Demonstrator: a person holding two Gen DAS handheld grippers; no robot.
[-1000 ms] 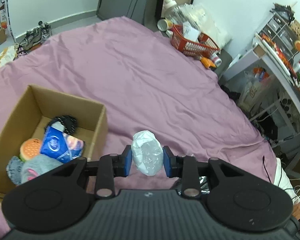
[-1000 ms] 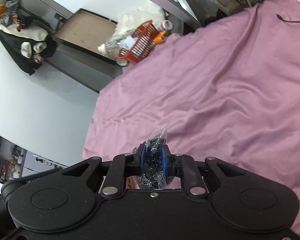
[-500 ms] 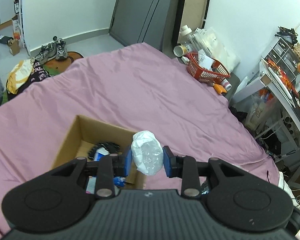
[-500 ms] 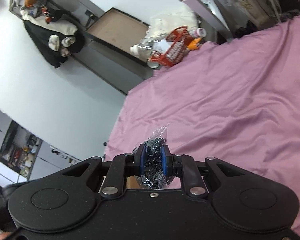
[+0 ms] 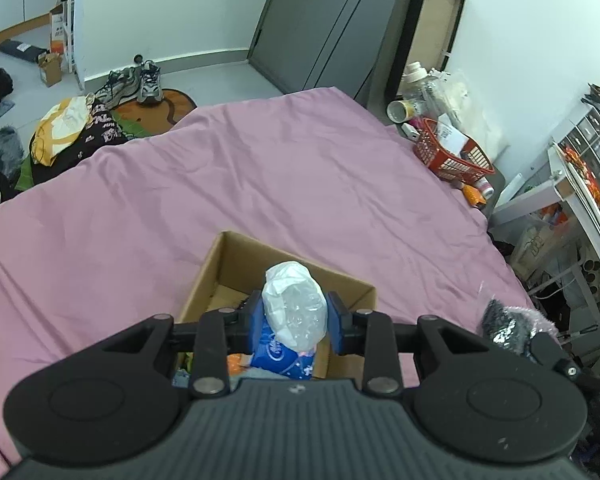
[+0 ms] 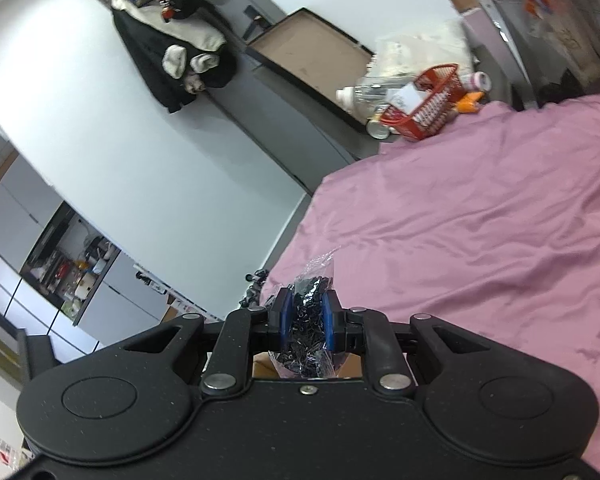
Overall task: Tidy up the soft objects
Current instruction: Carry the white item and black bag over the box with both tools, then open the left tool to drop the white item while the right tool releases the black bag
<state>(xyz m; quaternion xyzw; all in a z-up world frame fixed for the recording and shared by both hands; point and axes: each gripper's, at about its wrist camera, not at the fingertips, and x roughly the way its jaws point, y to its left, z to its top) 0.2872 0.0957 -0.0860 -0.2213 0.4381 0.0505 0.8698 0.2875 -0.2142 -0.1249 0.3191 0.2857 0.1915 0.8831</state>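
**A:** Pink bedspread (image 5: 300, 184) is filling most of both views, cluttered room behind. Cardboard box (image 5: 236, 264) is sitting on the bed, directly under the left gripper (image 5: 295, 316).

**B:** Jaws?

**A:** Left jaws are clamping a white plastic-wrapped bundle (image 5: 296, 308), hanging over the open box. Right gripper (image 6: 306, 320) is pinching a clear bag of black material (image 6: 309, 320), jaws squeezed tight on it. Same bag is showing at the right edge of the left view, beside the box and not over it.

**B:** Progress?

**A:** Box is already holding a blue tissue pack (image 5: 278, 354) plus something orange, mostly hidden by the gripper. Bed is looking bare otherwise, so I'm judging this late stage.

**B:** Remaining?

**A:** Both held items are waiting to go in. White bundle looks first, black bag needs bringing across.
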